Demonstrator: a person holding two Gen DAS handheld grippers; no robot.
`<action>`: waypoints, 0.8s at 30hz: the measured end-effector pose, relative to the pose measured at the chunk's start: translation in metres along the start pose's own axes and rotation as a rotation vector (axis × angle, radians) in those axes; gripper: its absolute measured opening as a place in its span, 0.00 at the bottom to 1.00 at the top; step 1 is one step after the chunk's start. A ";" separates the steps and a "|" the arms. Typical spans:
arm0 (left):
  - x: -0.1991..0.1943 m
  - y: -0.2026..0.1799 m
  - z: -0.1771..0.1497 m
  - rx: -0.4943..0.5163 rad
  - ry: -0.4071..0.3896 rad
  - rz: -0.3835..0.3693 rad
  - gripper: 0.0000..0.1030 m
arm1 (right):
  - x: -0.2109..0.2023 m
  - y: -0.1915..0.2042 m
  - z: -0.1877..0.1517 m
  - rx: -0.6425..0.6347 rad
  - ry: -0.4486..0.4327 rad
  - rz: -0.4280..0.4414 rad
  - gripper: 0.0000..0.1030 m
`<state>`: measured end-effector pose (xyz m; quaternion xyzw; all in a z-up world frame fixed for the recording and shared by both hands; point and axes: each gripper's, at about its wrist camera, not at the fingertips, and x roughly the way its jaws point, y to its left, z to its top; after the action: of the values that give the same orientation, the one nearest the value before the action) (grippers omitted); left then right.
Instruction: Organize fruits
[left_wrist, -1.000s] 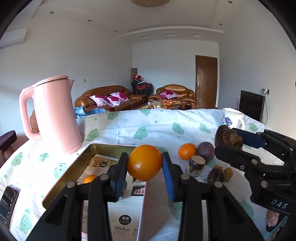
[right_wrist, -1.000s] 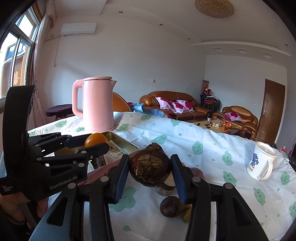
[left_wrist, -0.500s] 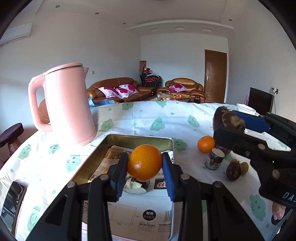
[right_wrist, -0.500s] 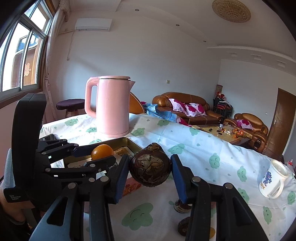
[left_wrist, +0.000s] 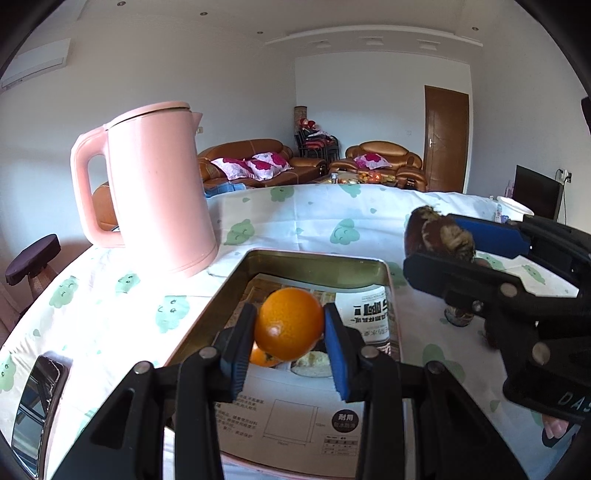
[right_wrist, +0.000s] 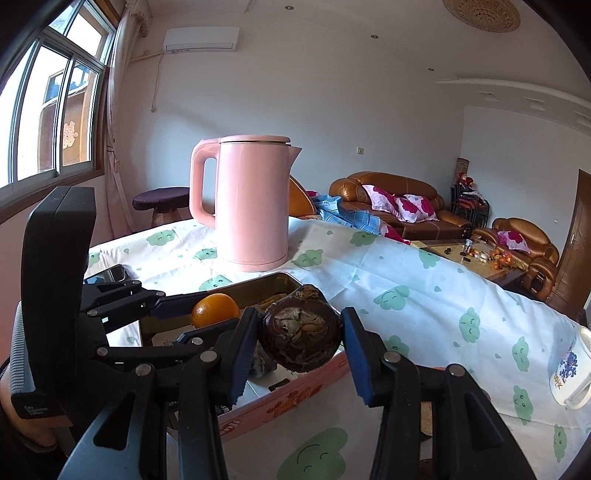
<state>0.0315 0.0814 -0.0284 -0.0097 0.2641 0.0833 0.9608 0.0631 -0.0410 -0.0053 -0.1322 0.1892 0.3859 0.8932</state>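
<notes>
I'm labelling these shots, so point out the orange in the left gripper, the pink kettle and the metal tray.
orange (left_wrist: 289, 323), left wrist view, front skin.
pink kettle (right_wrist: 253, 206), right wrist view, body wall.
metal tray (left_wrist: 314, 255), left wrist view, far rim.

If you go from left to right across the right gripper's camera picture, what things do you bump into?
Window → left gripper holding an orange → pink kettle → dark brown fruit in the right gripper → sofa → white mug.

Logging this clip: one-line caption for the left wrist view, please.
Left gripper holds an orange over the metal tray; right gripper alongside grips a dark brown fruit.
</notes>
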 end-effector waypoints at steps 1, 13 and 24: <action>0.001 0.003 0.000 -0.006 0.005 0.001 0.37 | 0.003 0.001 0.000 0.001 0.005 0.005 0.46; 0.014 0.022 -0.001 -0.038 0.071 -0.009 0.37 | 0.030 0.012 -0.007 0.005 0.060 0.040 0.46; 0.027 0.027 -0.003 -0.042 0.139 -0.024 0.37 | 0.047 0.012 -0.013 0.006 0.117 0.047 0.46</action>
<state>0.0483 0.1121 -0.0439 -0.0390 0.3281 0.0764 0.9407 0.0806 -0.0076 -0.0390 -0.1474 0.2454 0.3979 0.8716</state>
